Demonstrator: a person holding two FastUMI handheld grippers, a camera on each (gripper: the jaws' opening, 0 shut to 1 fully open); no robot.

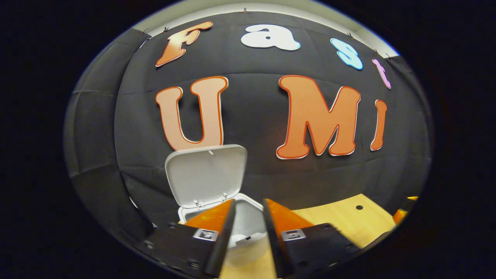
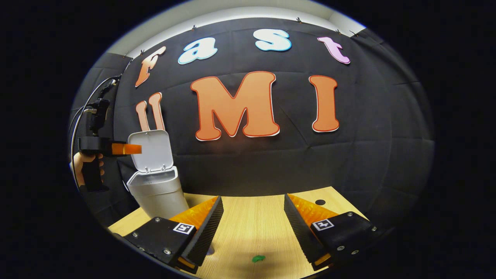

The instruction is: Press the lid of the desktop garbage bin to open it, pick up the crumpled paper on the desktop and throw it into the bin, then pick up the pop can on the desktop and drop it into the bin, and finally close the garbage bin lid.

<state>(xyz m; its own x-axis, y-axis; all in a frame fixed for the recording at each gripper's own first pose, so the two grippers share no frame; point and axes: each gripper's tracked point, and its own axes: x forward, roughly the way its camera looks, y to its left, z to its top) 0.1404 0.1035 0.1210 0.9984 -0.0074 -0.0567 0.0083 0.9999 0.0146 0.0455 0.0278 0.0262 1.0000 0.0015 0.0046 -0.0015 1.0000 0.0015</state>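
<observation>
The garbage bin (image 2: pixel 157 192) stands at the left end of the bench (image 2: pixel 252 221) with its lid (image 2: pixel 150 150) swung fully up. In the left gripper view the left tongs (image 1: pixel 248 217) hover just above the bin's (image 1: pixel 248 224) open mouth, spread a little with nothing between them. The right tongs (image 2: pixel 250 224) hang spread wide and empty over the bare bench, a small green scrap (image 2: pixel 258 258) lying below them. Neither the crumpled paper nor the pop can is visible, so whether they are already inside cannot be told. If closing comes next, the risk is a push on the upright lid (image 1: pixel 207 174) from too low or too far sideways: the light bin could tip or slide toward the bench edge instead of the lid folding down.
</observation>
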